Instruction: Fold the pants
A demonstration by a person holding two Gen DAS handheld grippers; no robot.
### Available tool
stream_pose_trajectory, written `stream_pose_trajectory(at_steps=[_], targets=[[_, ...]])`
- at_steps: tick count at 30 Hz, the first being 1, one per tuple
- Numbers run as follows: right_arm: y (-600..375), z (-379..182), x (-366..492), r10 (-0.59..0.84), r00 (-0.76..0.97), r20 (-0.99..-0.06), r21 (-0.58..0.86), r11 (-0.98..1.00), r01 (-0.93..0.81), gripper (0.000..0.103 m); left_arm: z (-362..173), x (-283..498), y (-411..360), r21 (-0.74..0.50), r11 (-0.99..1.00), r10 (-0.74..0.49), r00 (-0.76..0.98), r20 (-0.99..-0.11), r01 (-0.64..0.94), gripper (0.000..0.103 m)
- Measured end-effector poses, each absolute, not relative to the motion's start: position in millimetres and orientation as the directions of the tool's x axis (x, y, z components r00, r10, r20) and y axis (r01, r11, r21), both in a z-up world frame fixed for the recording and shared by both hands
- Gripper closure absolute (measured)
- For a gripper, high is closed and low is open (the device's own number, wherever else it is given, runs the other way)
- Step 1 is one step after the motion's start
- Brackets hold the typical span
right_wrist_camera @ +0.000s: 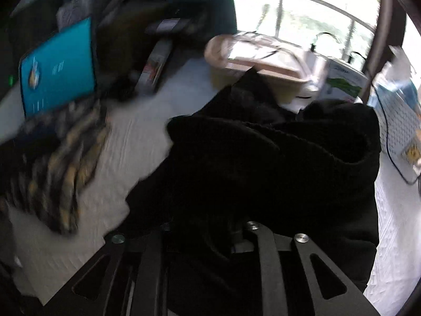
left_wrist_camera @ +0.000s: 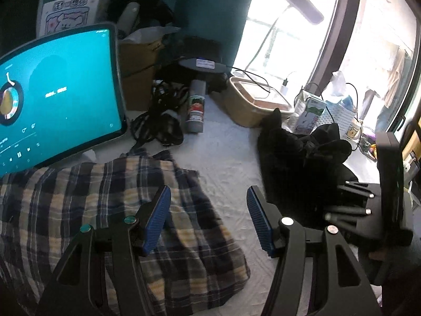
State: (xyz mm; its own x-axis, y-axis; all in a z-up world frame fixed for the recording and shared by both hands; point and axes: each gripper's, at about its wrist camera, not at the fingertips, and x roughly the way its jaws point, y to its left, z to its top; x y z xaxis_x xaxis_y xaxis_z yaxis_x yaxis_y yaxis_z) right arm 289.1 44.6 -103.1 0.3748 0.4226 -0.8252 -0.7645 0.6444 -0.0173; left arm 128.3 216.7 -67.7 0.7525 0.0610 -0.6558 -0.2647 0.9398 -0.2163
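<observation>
Plaid pants [left_wrist_camera: 126, 210] showing navy, cream, yellow checks. Black garment [left_wrist_camera: 297, 163] lying solid dark. Table [left_wrist_camera: 226, 158] wearing white cover. Tablet screen [left_wrist_camera: 60, 89] glowing teal. Left claw [left_wrist_camera: 208, 218] showing blue ribbed pads [left_wrist_camera: 158, 216] on black frame. Container [left_wrist_camera: 252, 105] looking tan.

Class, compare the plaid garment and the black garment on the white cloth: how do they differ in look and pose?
The plaid garment is checked in navy, cream and yellow; the black garment is plain black. The plaid garment lies fairly flat in a folded rectangle; the black garment sits in a bunched heap. The plaid one lies by the tablet; the black one by the tan box. Both rest on the white cloth.
</observation>
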Motion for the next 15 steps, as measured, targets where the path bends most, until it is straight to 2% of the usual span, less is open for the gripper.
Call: stream_pose_trajectory(at_steps=[1,2,3,4,5,11,15], targets=[[41,-104,283,0.432,0.365,-0.825,-0.014,0.629,-0.777,0.066,-68,126,217,-0.217,0.940,0.059,0.752,-0.656,-0.264,0.043],[41,-103,280,0.447,0.352,-0.822,-0.002,0.617,-0.787,0.049,-68,127,217,-0.217,0.940,0.058,0.751,-0.658,-0.263,0.043],[39,-101,276,0.474,0.333,-0.815,0.020,0.597,-0.802,0.024,-68,128,217,-0.218,0.941,0.055,0.751,-0.658,-0.260,0.043],[39,-97,274,0.495,0.324,-0.806,0.032,0.584,-0.811,0.015,-68,129,216,-0.220,0.942,0.049,0.751,-0.659,-0.254,0.043],[38,-92,271,0.513,0.320,-0.796,0.042,0.575,-0.817,0.012,-68,131,215,-0.218,0.943,0.047,0.749,-0.661,-0.251,0.043],[-3,-43,266,0.590,0.391,-0.706,0.092,0.624,-0.776,0.012,-55,149,200,-0.172,0.964,0.042,0.751,-0.659,-0.205,0.043],[-45,-16,274,0.596,0.489,-0.637,0.095,0.690,-0.717,0.012,-36,168,174,-0.124,0.986,0.004,0.769,-0.639,-0.108,0.043]])
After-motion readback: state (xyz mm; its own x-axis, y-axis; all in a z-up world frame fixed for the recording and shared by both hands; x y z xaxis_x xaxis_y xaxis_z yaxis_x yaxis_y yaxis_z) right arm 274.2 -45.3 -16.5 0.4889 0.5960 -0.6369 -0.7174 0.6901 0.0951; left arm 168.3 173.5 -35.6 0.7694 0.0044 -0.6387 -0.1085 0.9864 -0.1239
